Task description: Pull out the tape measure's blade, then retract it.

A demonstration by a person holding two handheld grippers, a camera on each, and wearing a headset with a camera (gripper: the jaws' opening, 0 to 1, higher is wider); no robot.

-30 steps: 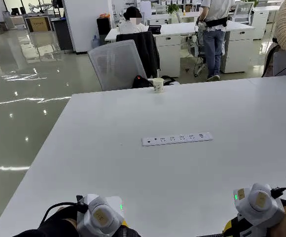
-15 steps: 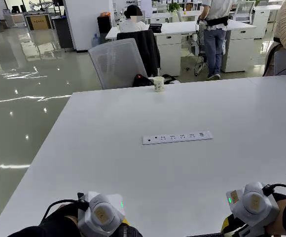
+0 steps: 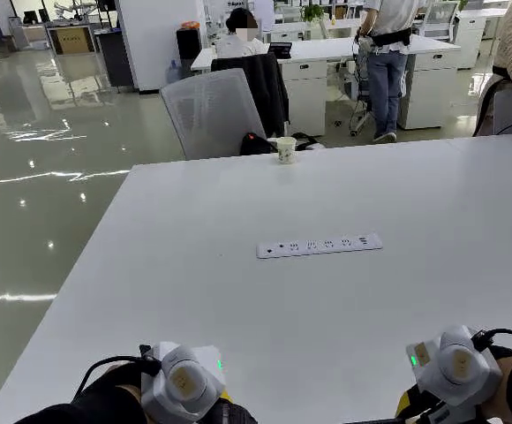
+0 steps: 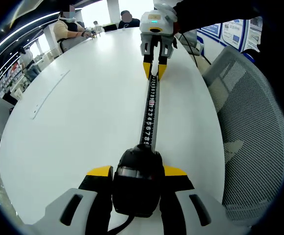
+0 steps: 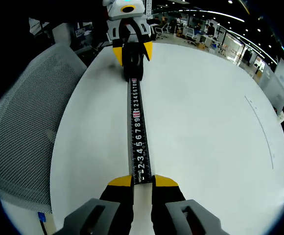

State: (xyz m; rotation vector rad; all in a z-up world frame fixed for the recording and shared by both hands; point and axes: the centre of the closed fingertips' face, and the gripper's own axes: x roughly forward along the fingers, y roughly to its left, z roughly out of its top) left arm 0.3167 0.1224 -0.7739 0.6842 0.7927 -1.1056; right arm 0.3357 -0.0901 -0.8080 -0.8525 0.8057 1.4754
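One tape measure [image 4: 136, 188] is stretched between two grippers. The left gripper [image 4: 138, 171] is clamped on the tape measure's black case [image 5: 132, 63], with a yellow-tipped jaw pressed against each side of it. The right gripper [image 5: 143, 182] is closed on the free end of the blade [image 5: 138, 132], which is pinched between its jaw tips.

The single blade is drawn out and runs straight from the case to the right gripper, with its numbers facing up. It runs low over the white surface [image 3: 327, 300], parallel to the near edge. Whether it rests on the surface cannot be told.

The two grippers face each other along that near edge, well apart. In the head view the left one sits toward the near left corner and the right one further along the same edge. The case is at the left end of the span and the blade's tip at the right end.

One white power strip [image 3: 320, 246] lies flat around the middle of the surface, parallel to the near edge and well apart from the tape measure. One paper cup [image 3: 284, 151] stands upright at the far edge.

There are two mesh chairs: a grey one [image 3: 210, 115] just beyond the far edge, and another [image 4: 249, 122] close against the near edge beside the blade
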